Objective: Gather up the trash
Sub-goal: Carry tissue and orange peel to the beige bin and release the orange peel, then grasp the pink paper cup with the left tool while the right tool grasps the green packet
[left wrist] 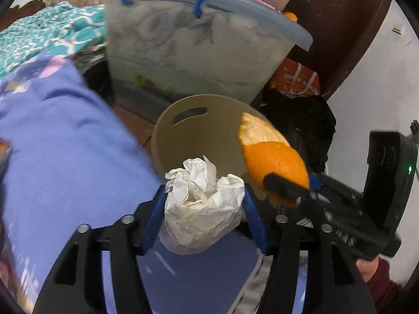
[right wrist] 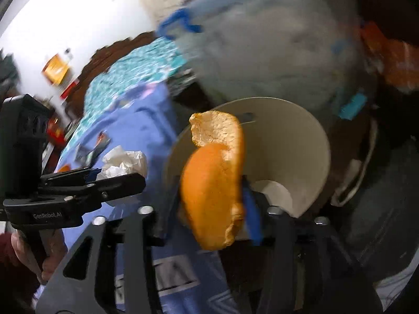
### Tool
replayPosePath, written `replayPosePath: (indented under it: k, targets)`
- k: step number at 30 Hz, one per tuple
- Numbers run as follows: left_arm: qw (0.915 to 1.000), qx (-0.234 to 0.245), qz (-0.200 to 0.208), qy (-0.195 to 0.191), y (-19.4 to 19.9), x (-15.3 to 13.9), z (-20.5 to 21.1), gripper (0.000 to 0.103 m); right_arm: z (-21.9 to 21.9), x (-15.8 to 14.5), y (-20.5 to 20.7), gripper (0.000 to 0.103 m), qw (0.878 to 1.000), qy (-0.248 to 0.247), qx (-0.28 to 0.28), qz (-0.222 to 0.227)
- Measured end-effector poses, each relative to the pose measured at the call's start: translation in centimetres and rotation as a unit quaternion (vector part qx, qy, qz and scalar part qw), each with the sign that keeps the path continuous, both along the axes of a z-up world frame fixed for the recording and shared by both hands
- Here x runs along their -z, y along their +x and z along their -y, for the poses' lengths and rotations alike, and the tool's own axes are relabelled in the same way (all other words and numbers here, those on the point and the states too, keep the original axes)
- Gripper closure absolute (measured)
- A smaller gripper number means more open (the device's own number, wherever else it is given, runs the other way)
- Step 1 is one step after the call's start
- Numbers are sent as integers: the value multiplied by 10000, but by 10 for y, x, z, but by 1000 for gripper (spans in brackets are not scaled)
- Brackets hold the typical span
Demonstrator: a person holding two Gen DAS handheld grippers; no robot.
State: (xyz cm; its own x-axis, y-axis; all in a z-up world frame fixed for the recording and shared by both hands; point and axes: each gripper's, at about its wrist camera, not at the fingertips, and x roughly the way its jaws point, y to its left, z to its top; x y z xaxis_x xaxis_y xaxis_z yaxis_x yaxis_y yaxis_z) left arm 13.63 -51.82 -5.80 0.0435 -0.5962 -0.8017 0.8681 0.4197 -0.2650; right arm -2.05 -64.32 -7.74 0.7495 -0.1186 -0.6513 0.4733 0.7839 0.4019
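Over a bed's purple cover [left wrist: 65, 157], the left claw [left wrist: 204, 209] grips a crumpled white paper wad [left wrist: 201, 206] between its 2 blue pads, while the right claw [right wrist: 214, 204] appears to pinch a curled orange peel [right wrist: 213, 191], though its far pad is hidden. Both pieces hang at the near rim of a round beige plastic bin [left wrist: 209, 130] standing before a lidded translucent storage tub [left wrist: 183, 44]. Done well, each claw should be carried fully over the bin's mouth before widening, so neither piece catches the rim or falls onto the bed.
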Motion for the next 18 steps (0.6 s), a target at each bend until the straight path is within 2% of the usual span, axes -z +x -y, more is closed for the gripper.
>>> replayPosePath:
  k: [1, 2, 6, 10, 13, 18]
  targets:
    - [10000, -4, 43, 43, -1, 1, 8, 20, 5, 0, -5, 33, 9999, 33, 147, 58]
    - [9999, -41, 106, 43, -1, 1, 14, 11, 8, -1, -9, 32, 9995, 30, 275, 119]
    - [9999, -71, 97, -33, -1, -3, 13, 10, 9, -12, -22, 32, 9984, -92, 413, 367]
    - [9996, -211, -23, -186, -5, -14, -15, 10, -8, -24, -21, 32, 9982, -148, 215, 548]
    - [9992, -282, -41, -275, -17, -21, -54, 10, -25, -30, -10, 34, 9977, -120, -69, 657]
    - [9984, -411, 348, -150, -49, -27, -138, 10, -65, -33, 14, 44, 9953, -30, -731, 638]
